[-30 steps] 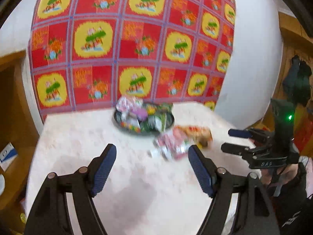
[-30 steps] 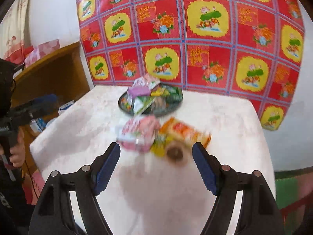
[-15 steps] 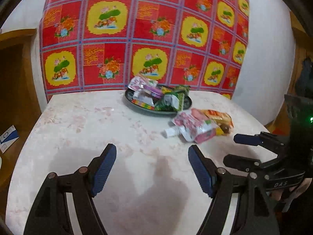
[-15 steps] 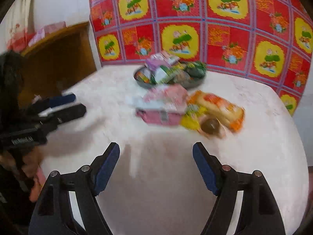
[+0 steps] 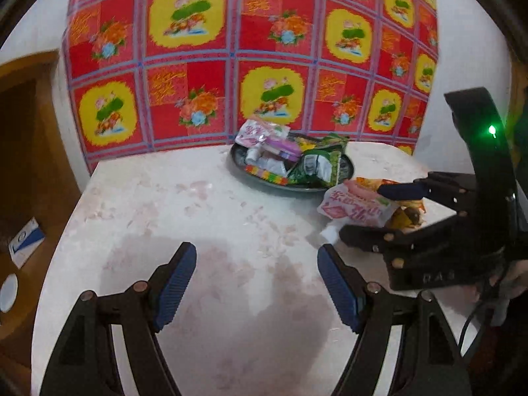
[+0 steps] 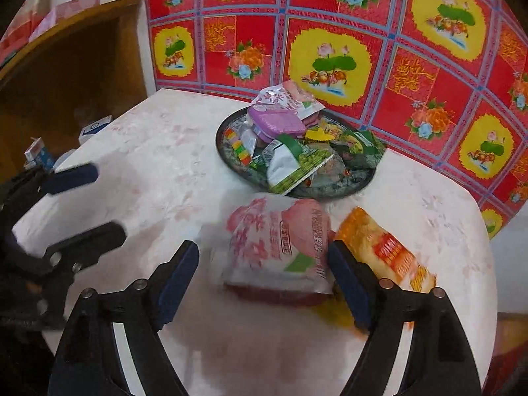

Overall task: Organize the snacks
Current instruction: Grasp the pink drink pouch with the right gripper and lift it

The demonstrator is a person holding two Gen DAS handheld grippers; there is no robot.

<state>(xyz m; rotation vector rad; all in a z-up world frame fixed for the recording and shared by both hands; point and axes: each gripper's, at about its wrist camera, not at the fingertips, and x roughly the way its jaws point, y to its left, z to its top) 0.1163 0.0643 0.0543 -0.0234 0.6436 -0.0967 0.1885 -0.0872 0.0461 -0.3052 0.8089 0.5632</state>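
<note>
A dark round plate (image 6: 333, 191) piled with snack packets stands at the back of the white table; it also shows in the left wrist view (image 5: 345, 168). A pink and white snack bag (image 6: 277, 241) lies in front of it, with an orange packet (image 6: 386, 247) to its right. My right gripper (image 6: 264, 280) is open, its fingers on either side of the pink bag's near end. In the left wrist view the right gripper (image 5: 369, 211) reaches over the pink bag (image 5: 356, 208). My left gripper (image 5: 255, 283) is open and empty over bare table.
A red and yellow patterned cloth (image 5: 264, 66) hangs on the wall behind the table (image 5: 184, 204). A wooden shelf (image 6: 66, 66) stands to the left with small boxes (image 6: 36, 153) on it. The table's right edge drops off beside the orange packet.
My right gripper has moved forward and down until its open fingers straddle the pink bag. My left gripper has tilted down and stayed open over the bare table.
</note>
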